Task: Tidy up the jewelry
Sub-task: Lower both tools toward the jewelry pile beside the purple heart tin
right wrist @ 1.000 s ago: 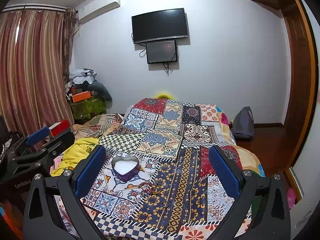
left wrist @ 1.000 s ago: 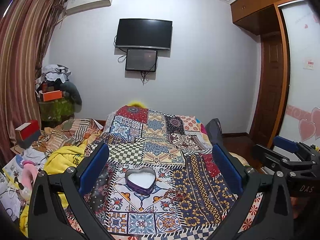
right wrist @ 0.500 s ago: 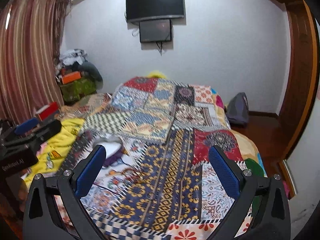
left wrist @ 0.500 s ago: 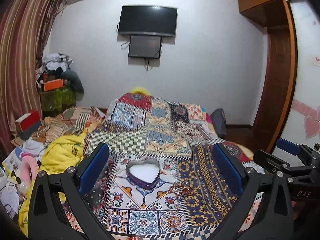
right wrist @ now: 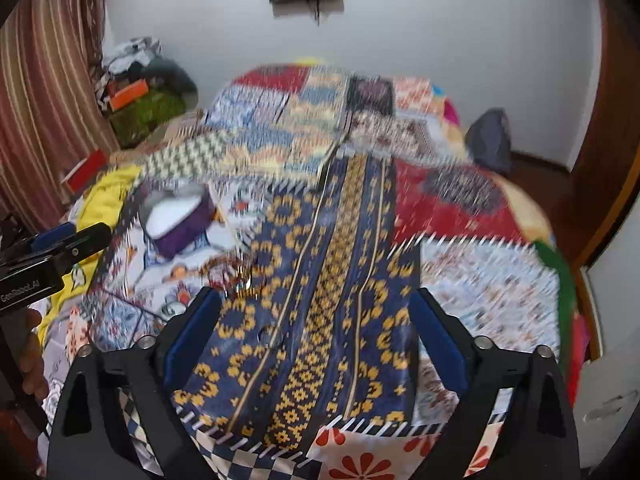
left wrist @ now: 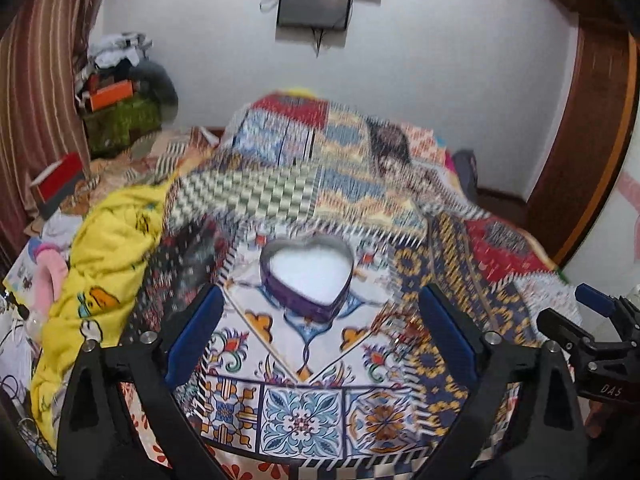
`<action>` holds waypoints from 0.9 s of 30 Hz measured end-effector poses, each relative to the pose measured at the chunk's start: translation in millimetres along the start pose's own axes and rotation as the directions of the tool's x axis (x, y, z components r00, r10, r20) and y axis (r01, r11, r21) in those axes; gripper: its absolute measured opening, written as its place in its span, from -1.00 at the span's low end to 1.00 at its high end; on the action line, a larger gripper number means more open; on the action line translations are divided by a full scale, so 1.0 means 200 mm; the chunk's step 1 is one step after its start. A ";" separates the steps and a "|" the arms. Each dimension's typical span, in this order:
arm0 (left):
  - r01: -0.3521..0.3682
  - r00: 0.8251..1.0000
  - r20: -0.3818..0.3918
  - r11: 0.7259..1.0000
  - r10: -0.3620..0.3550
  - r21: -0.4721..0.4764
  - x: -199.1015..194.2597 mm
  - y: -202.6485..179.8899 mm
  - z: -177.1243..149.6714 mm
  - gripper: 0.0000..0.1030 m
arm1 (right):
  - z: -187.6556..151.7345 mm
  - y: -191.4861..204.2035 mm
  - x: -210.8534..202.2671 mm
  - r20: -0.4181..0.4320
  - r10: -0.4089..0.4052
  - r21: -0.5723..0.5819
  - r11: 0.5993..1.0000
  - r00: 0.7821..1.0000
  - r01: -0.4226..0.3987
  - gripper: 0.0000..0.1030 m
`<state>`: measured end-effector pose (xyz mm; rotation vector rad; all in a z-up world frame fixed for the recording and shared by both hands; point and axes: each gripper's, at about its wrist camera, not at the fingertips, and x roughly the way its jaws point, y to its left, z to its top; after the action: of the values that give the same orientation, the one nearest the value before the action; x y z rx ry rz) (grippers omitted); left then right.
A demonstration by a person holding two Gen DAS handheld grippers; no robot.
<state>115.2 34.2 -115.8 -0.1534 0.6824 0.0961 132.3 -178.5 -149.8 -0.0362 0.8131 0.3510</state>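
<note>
We are in a home bedroom: a bed (left wrist: 280, 184) under a patchwork spread fills the room, striped curtains (left wrist: 36, 92) hang at the left, and a dark screen (left wrist: 312, 4) is mounted on the white wall. Clothes and boxes (left wrist: 120, 92) pile in the corner, and a wooden door frame (left wrist: 588, 140), perhaps a wardrobe's, stands at the right.

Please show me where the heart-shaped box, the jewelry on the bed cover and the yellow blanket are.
heart-shaped box (left wrist: 307, 272): left wrist view, on its white inside.
jewelry (right wrist: 236, 274): right wrist view, on the blurred tangle of beads.
yellow blanket (left wrist: 116, 240): left wrist view, on its upper folds.
</note>
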 end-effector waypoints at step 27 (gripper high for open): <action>0.195 0.939 -0.307 0.975 -0.155 0.103 0.36 -0.16 -0.23 -0.15 | -0.14 0.09 0.31 -0.202 0.136 -0.044 0.988 0.970 -0.148 -0.49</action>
<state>146.8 -1.6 -193.2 -0.1012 0.9701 -0.1478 146.0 -147.7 -210.5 -0.0688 1.0057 0.5129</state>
